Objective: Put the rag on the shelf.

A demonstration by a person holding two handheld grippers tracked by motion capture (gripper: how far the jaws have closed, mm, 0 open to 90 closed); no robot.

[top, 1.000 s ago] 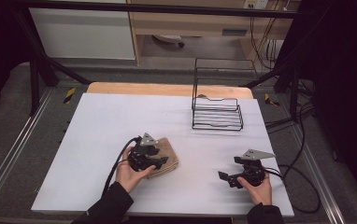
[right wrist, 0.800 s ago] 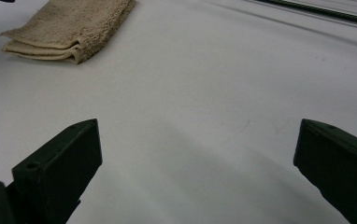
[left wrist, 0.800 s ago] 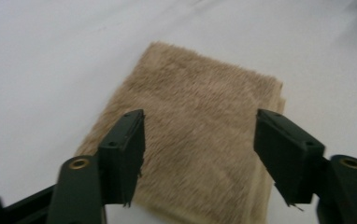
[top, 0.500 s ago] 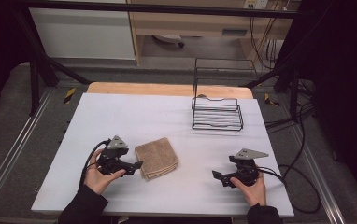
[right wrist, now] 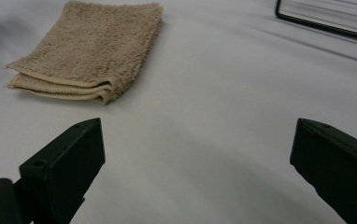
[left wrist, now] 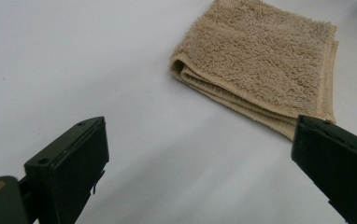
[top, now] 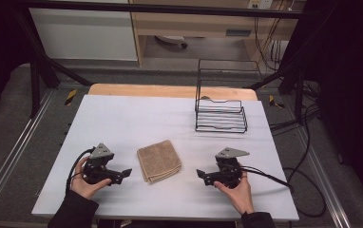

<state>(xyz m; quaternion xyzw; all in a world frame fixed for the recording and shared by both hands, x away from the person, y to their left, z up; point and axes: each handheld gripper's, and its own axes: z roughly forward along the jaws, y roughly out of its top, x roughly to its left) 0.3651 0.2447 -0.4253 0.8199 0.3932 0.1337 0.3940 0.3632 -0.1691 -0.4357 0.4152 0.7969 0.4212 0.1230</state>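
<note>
Folded towel (top: 159, 160) lies on the table (top: 137, 118), near the front edge, roughly midway across. Left gripper (top: 122, 173) sits to the towel's left, just beside it, not touching; jaws point toward the towel. Right gripper (top: 202, 175) sits to the towel's right, a little farther off, jaws also pointing inward at it. Towel lies between the two. Wire rack (top: 220, 115) stands on the table behind and right of the towel, well apart from it, near the far edge, behind the right gripper. Cables (top: 289, 185) trail off the table's right side onto the floor.
</note>
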